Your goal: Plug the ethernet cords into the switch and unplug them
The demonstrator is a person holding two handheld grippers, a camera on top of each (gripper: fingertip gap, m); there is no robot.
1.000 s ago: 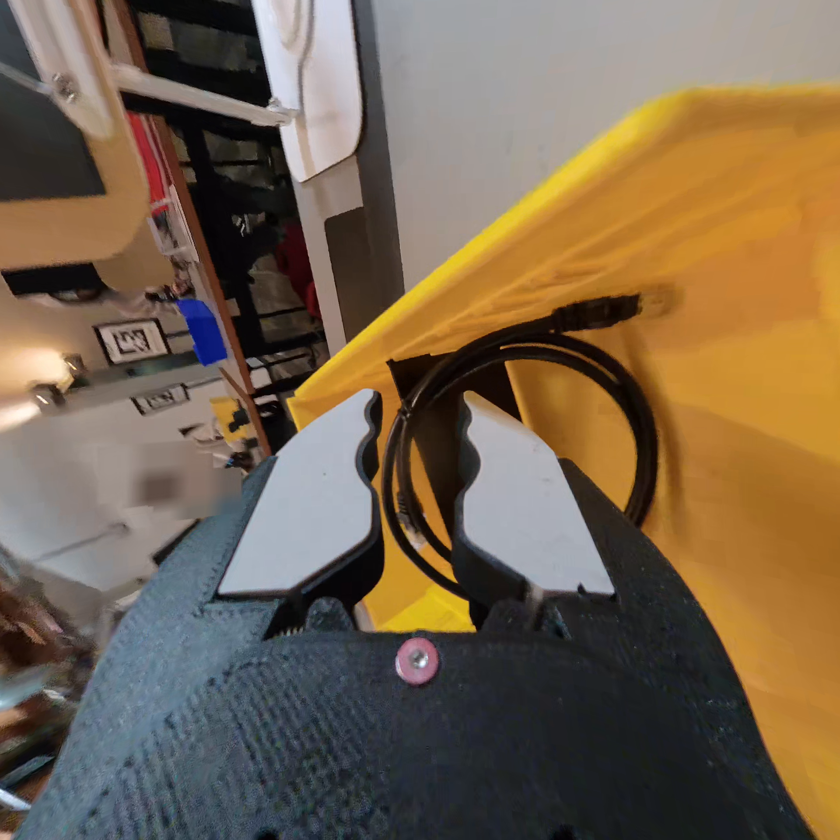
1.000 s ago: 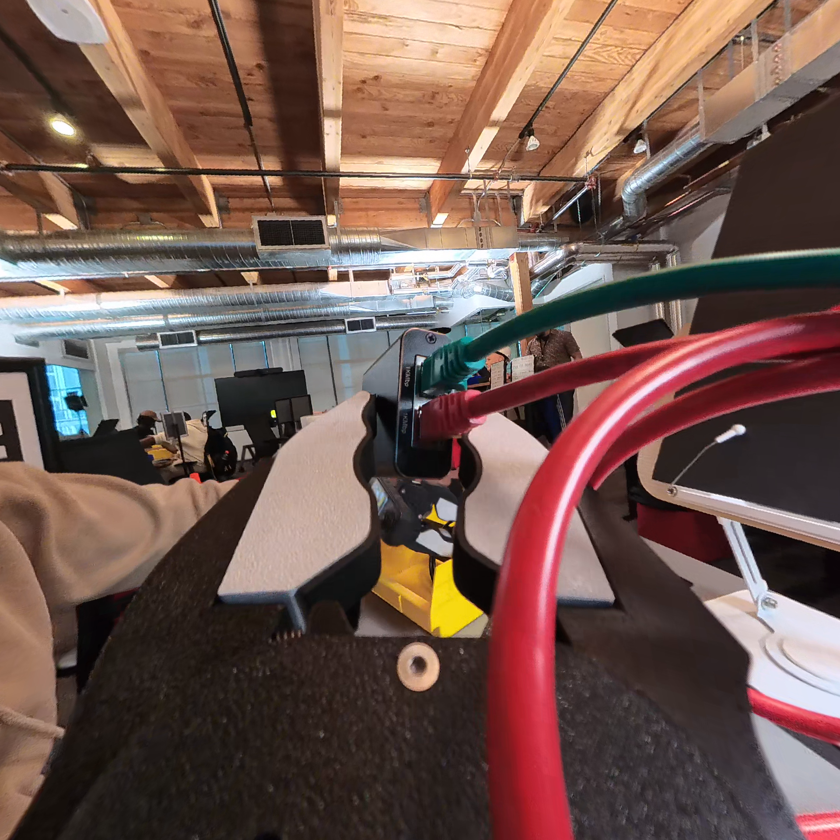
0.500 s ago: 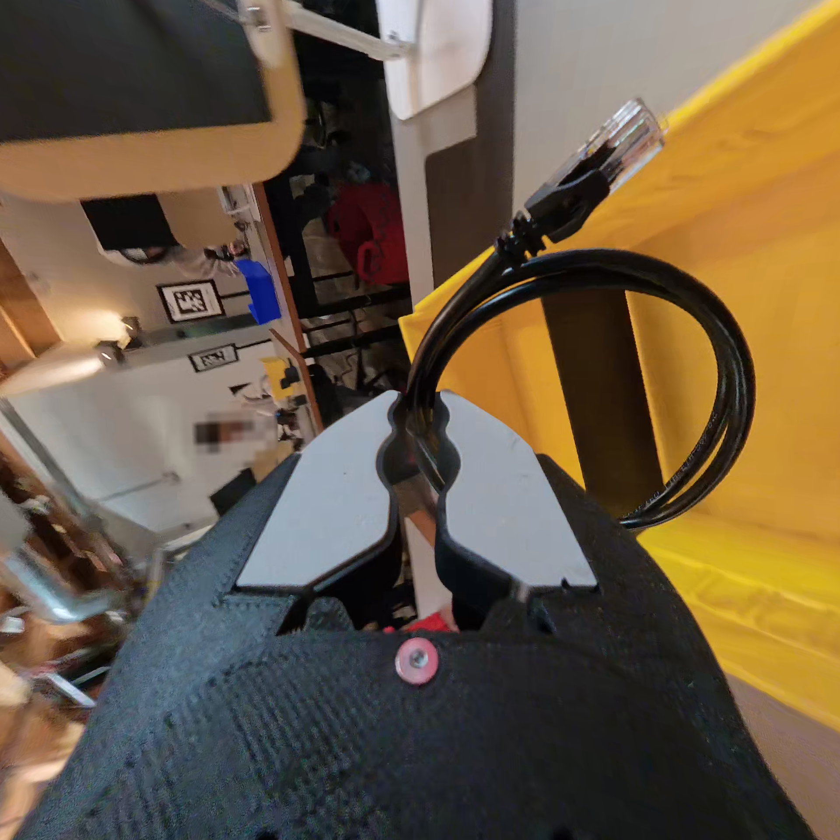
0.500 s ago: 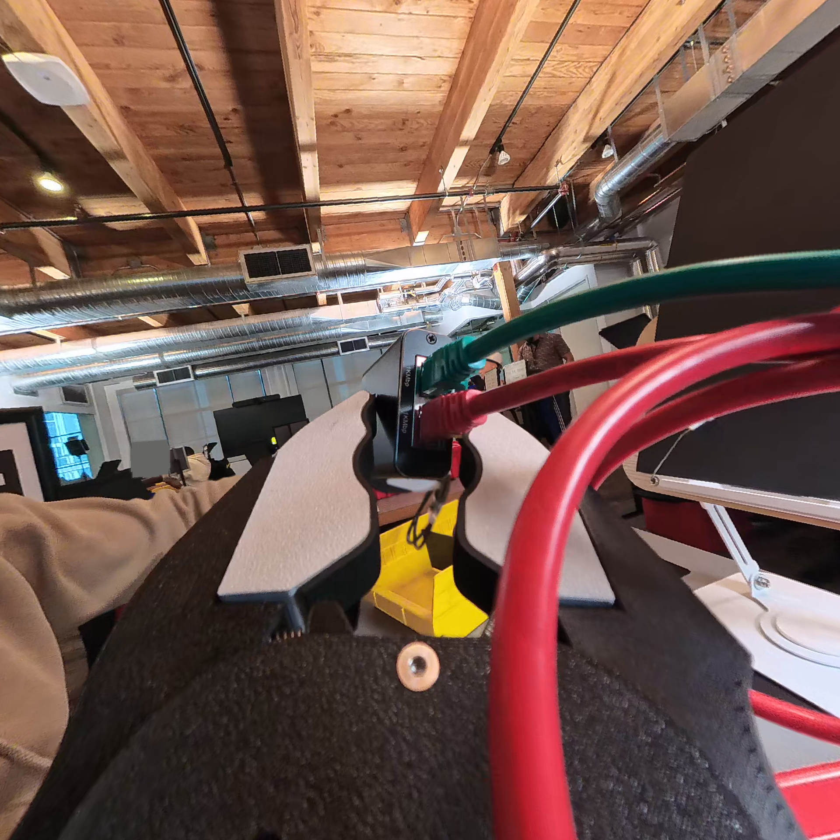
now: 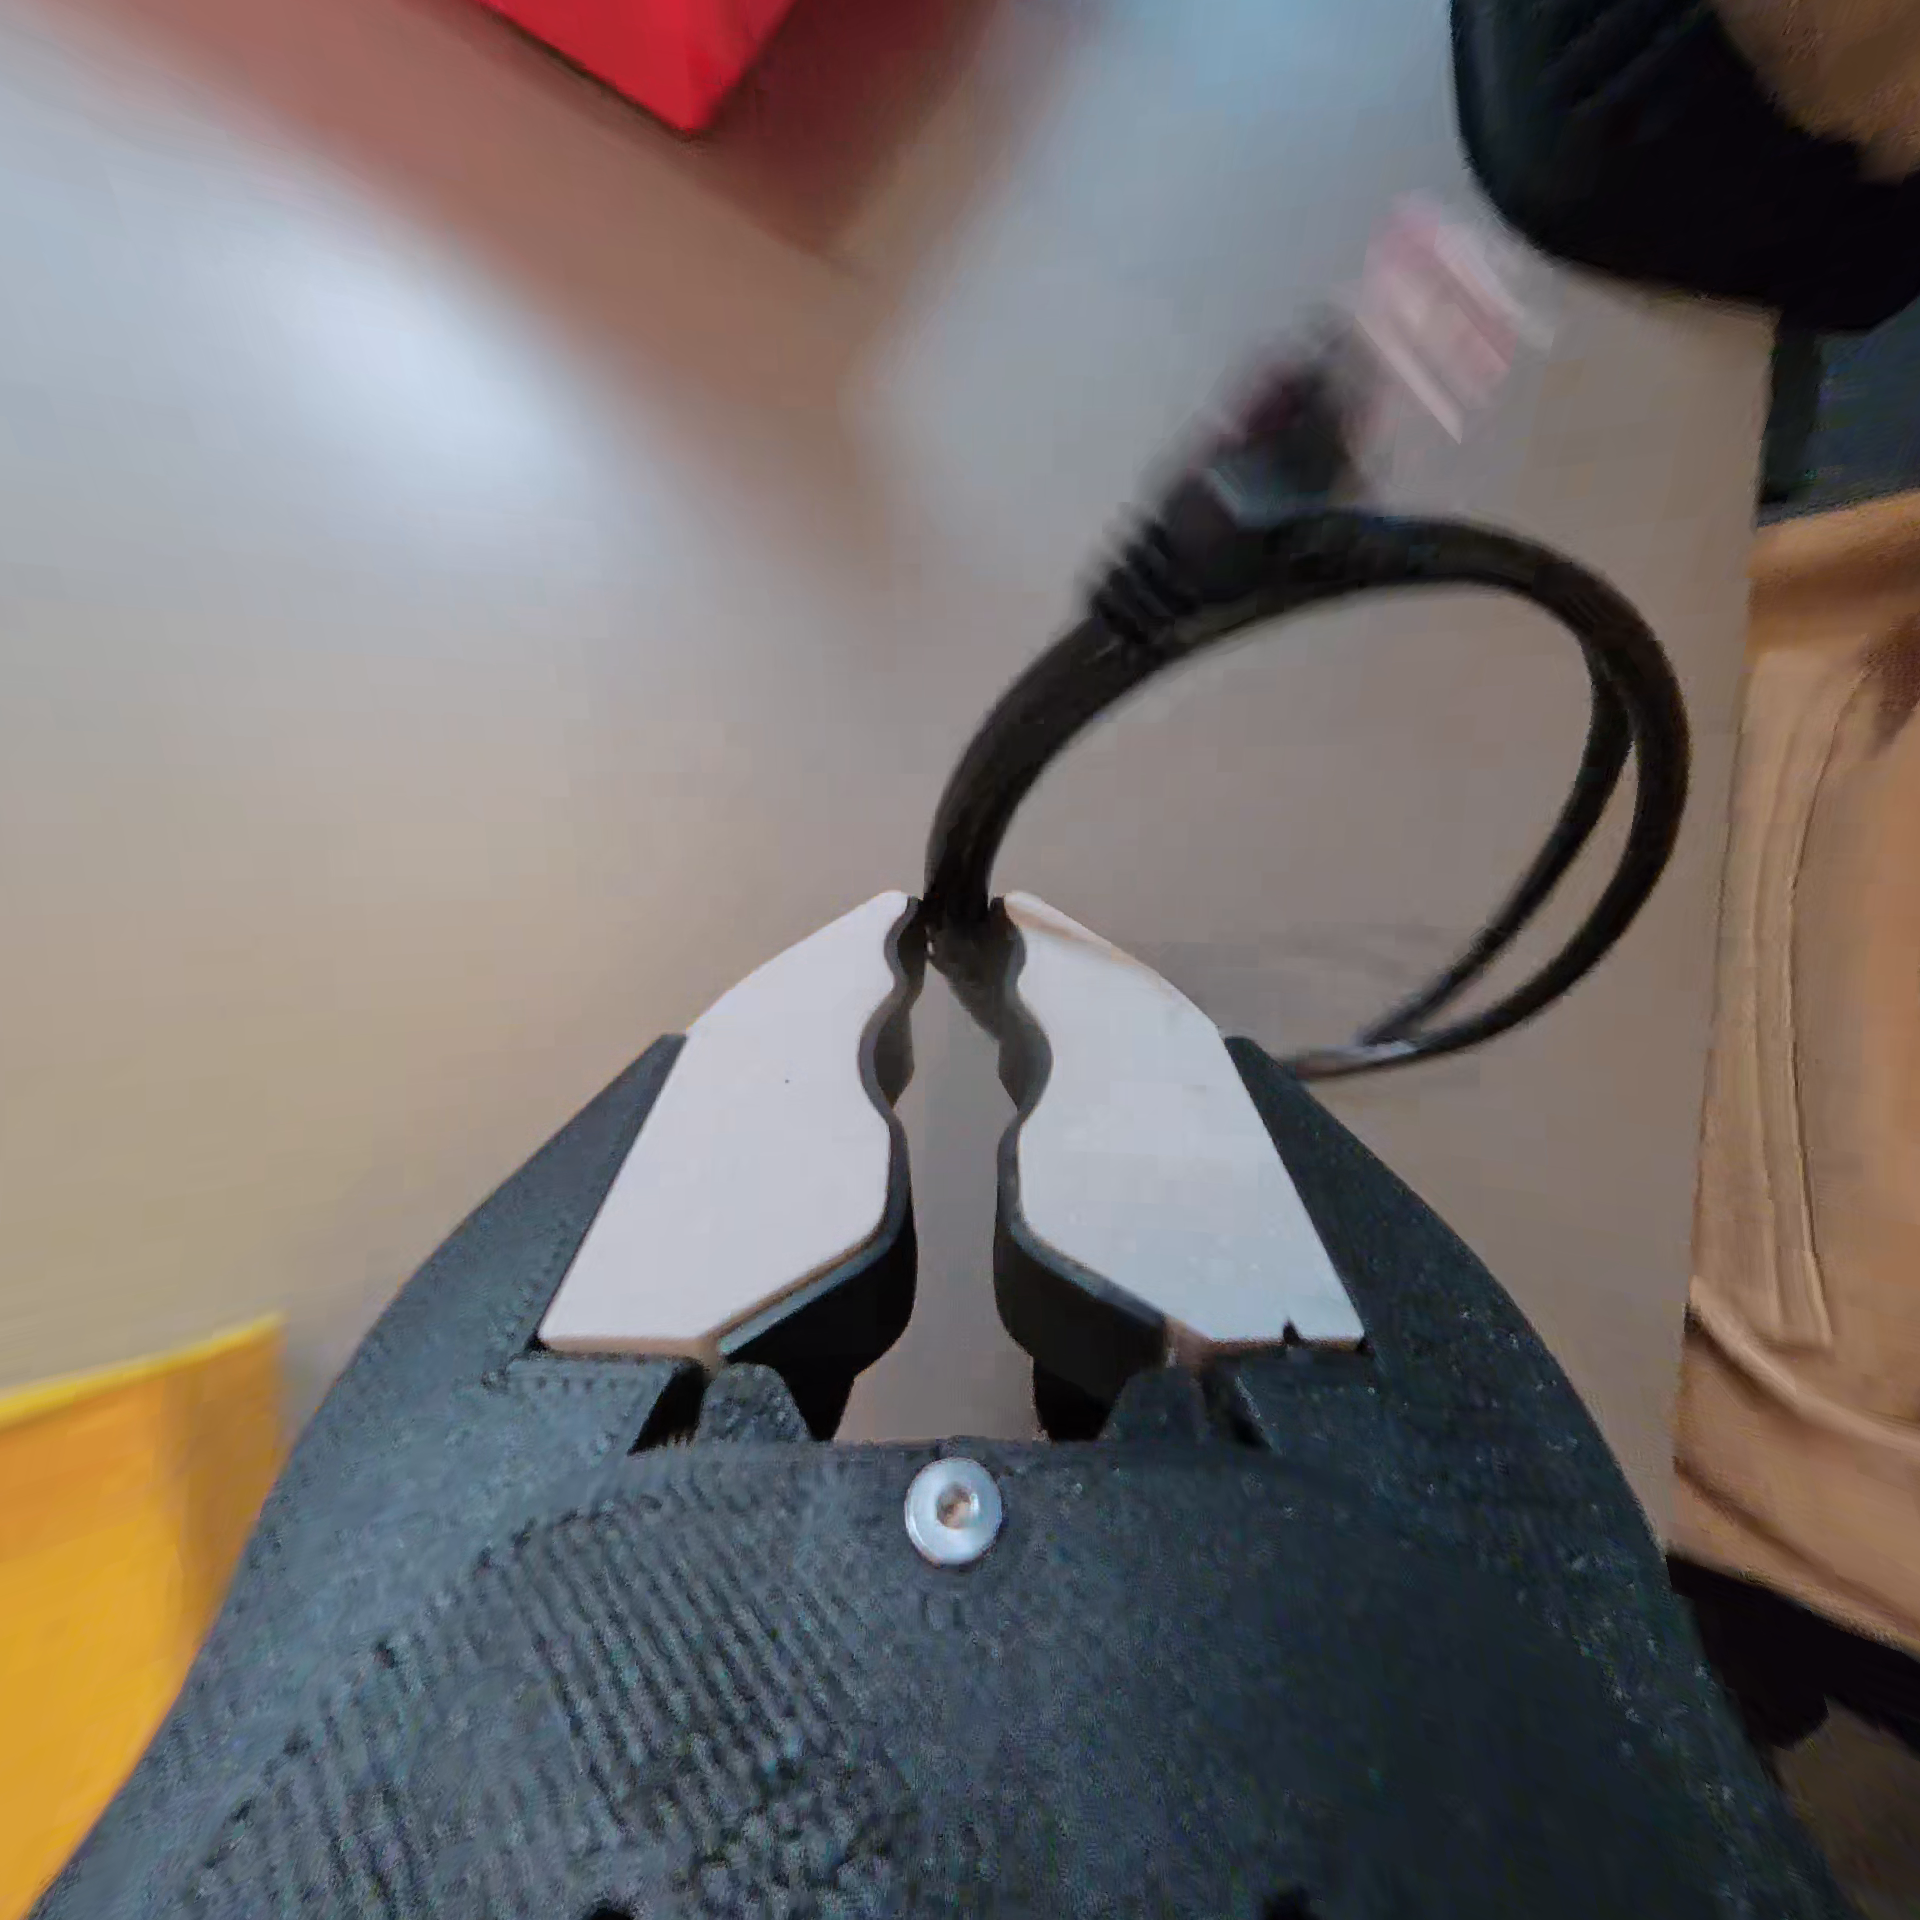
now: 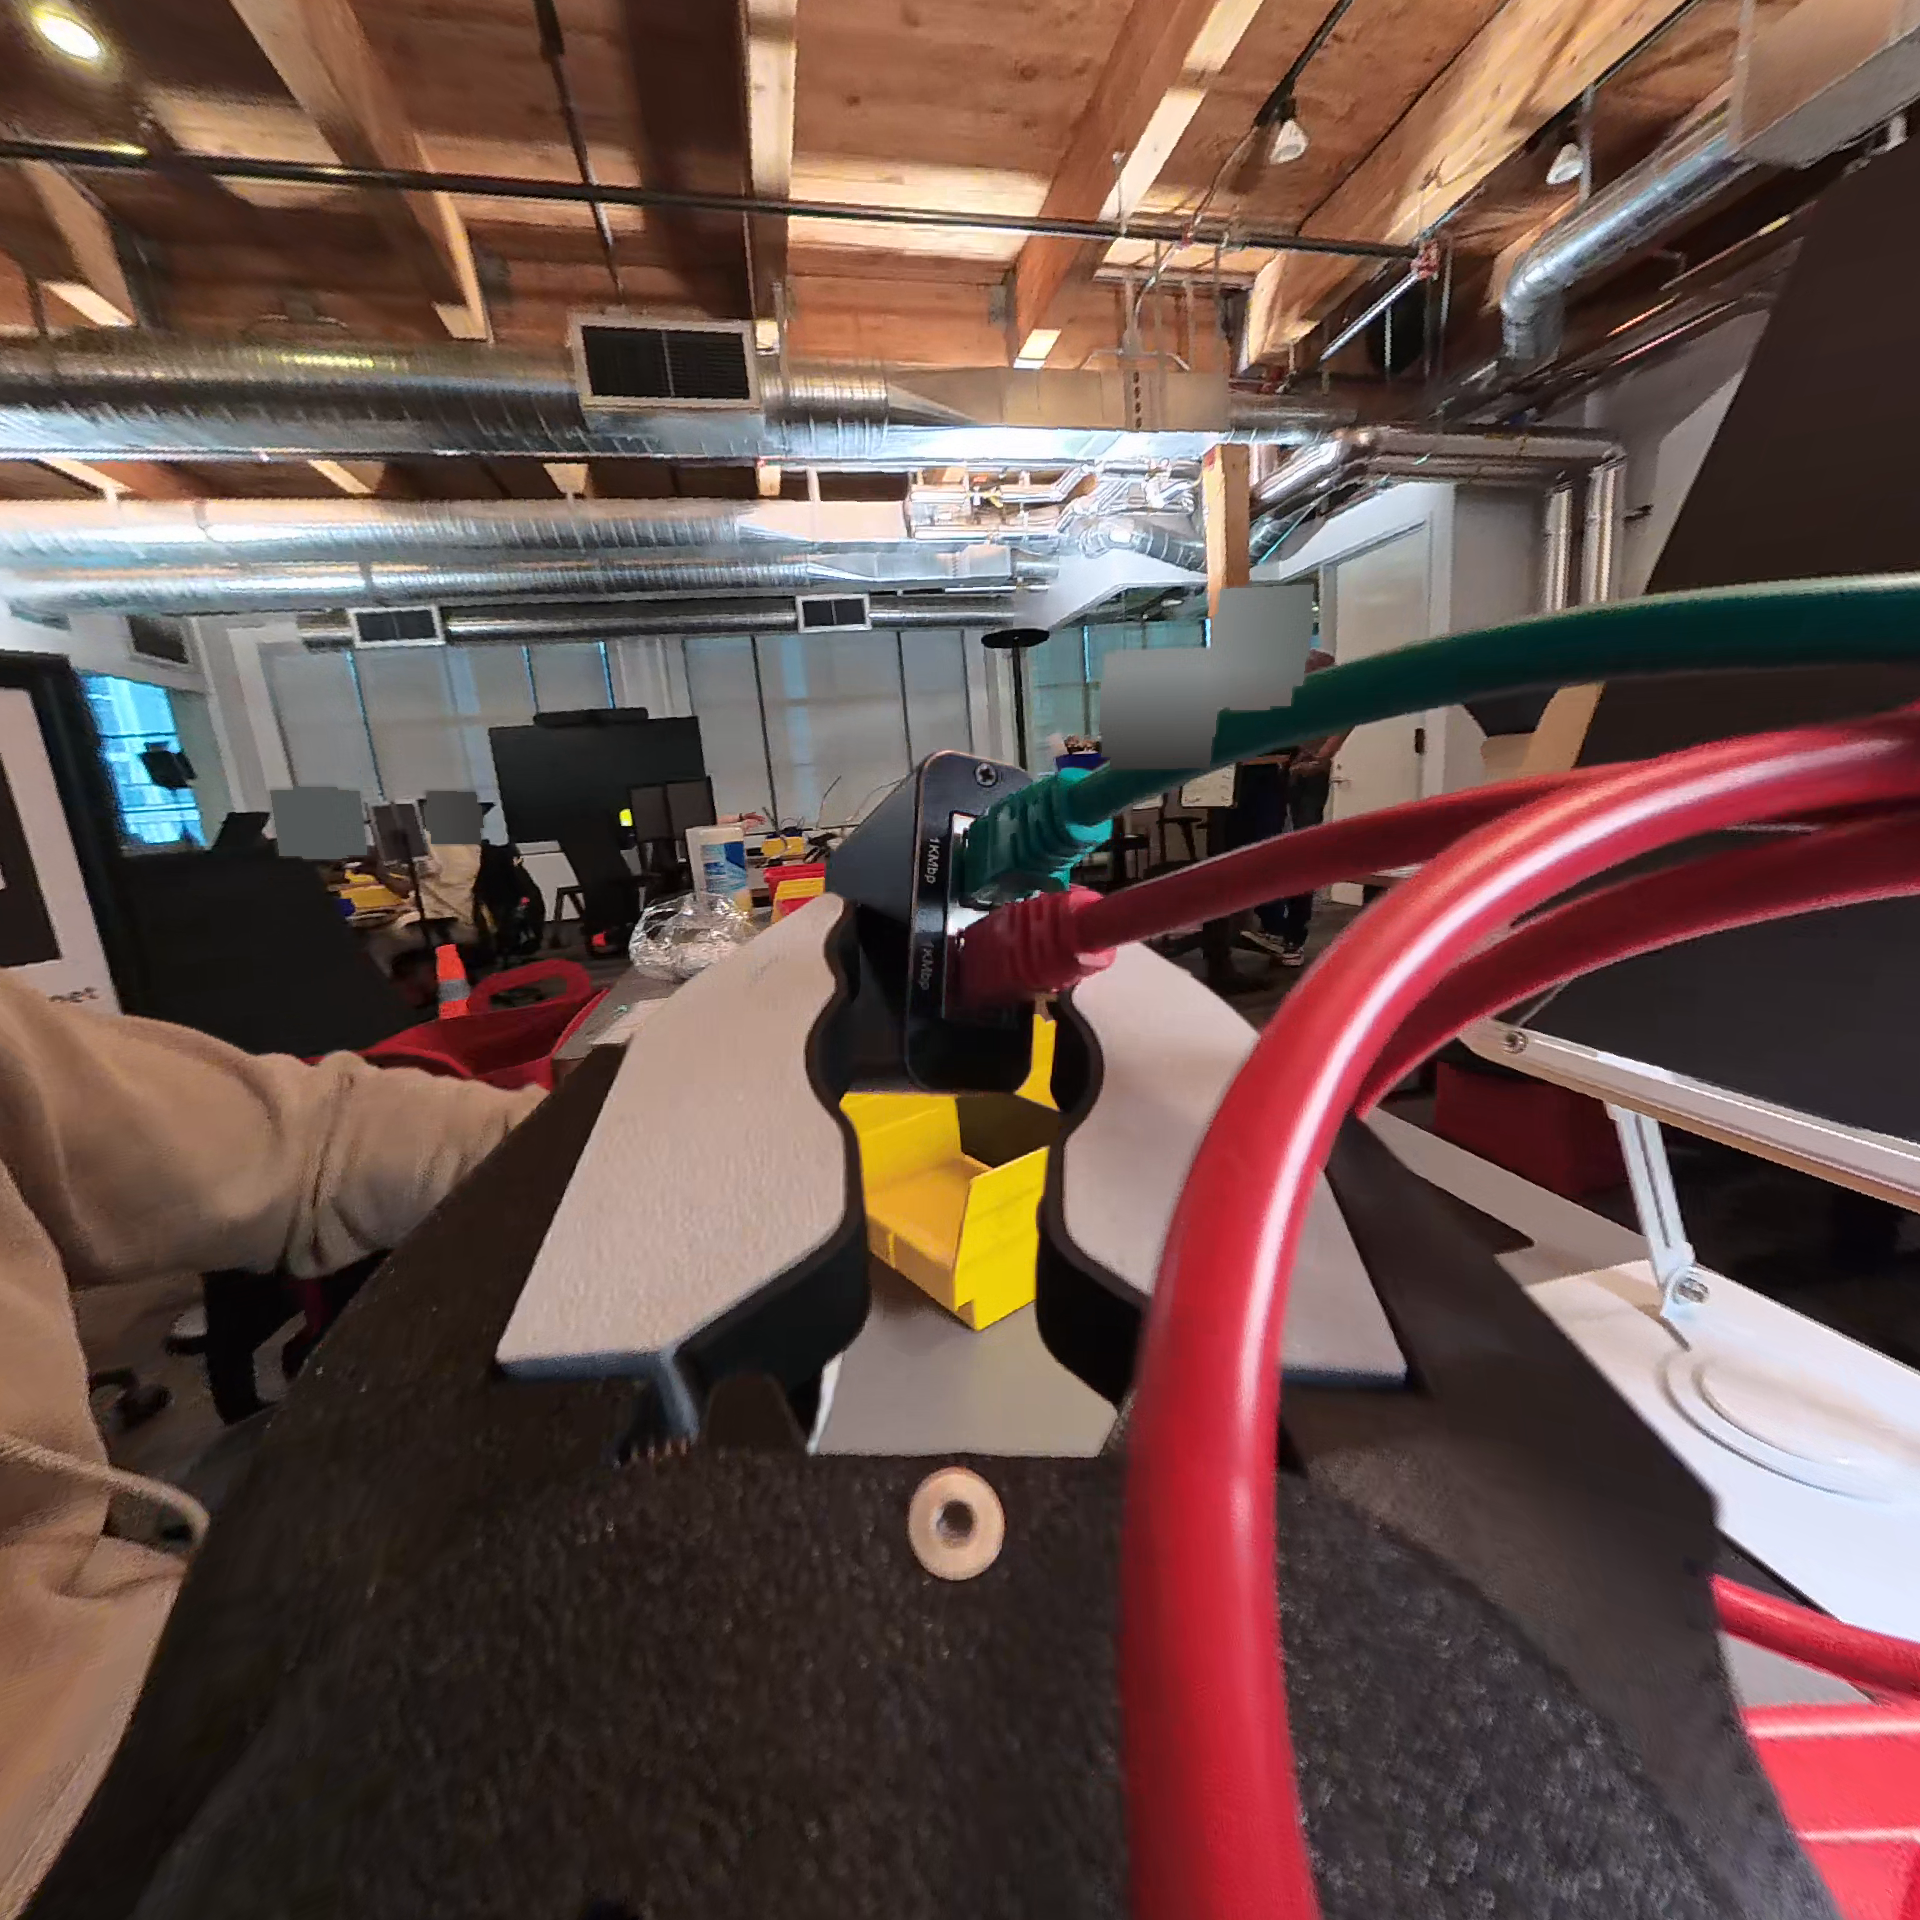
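My left gripper point(image 5: 956, 920) is shut on a coiled black ethernet cord point(image 5: 1538, 748), pinched at the fingertips. The cord loops up and to the right, and its blurred plug point(image 5: 1278, 457) points up over a pale table. My right gripper point(image 6: 951, 997) is shut on a black switch point(image 6: 935, 914) and holds it up in the air. A green cord point(image 6: 1455, 675) and a red cord point(image 6: 1299, 873) are plugged into the switch's face. More red cord point(image 6: 1226, 1299) loops over my right finger.
A yellow bin point(image 6: 951, 1205) sits on the table below the switch, and its corner point(image 5: 114, 1621) shows at the lower left of the left wrist view. A red bin point(image 5: 644, 52) lies at the top. A tan sleeve point(image 6: 208, 1164) is at the left. A lamp base point(image 6: 1787, 1423) is at the right.
My left gripper closed on the black cord inside the yellow bin, lifted it out and swung away over the table. My right gripper kept hold of the switch and tilted down slightly.
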